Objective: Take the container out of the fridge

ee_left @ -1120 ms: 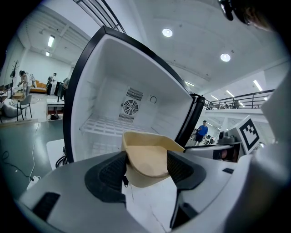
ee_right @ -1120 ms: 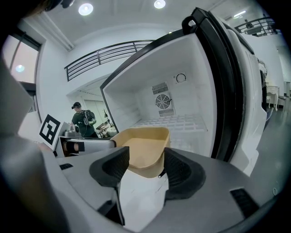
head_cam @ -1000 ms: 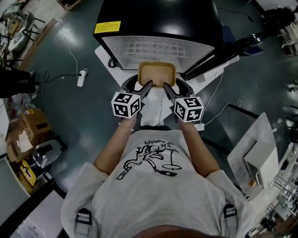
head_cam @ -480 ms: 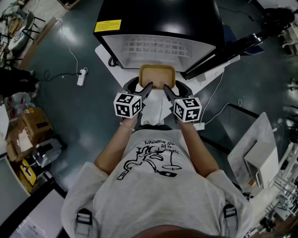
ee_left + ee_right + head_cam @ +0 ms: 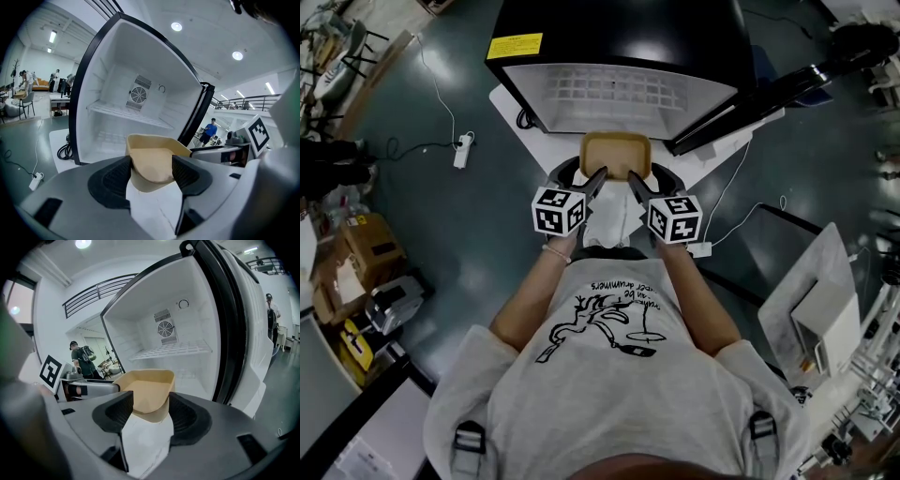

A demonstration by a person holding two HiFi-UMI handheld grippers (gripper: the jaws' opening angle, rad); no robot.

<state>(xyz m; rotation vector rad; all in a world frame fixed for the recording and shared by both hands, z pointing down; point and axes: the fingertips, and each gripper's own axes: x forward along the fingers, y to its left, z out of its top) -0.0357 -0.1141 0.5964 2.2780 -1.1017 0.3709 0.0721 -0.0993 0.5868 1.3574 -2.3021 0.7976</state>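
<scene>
Before the open fridge (image 5: 619, 56), left gripper (image 5: 598, 176) and right gripper (image 5: 636, 178) jaws each pinch the container (image 5: 616, 153) by its near rim, sharing its weight to hold it level.

Container (image 5: 617, 155): plain tan in all my views, no pattern.
Fridge (image 5: 619, 37): black shell, white inside; I see a yellow label (image 5: 514, 46) on top.
Left gripper (image 5: 600, 174): grey body, black pads, black-and-white square markers on its cube.
Right gripper (image 5: 634, 178): the same on my feed.
Shirt (image 5: 609, 375): grey, with a black drawing.
Floor (image 5: 469, 244): dark blue-grey.
</scene>
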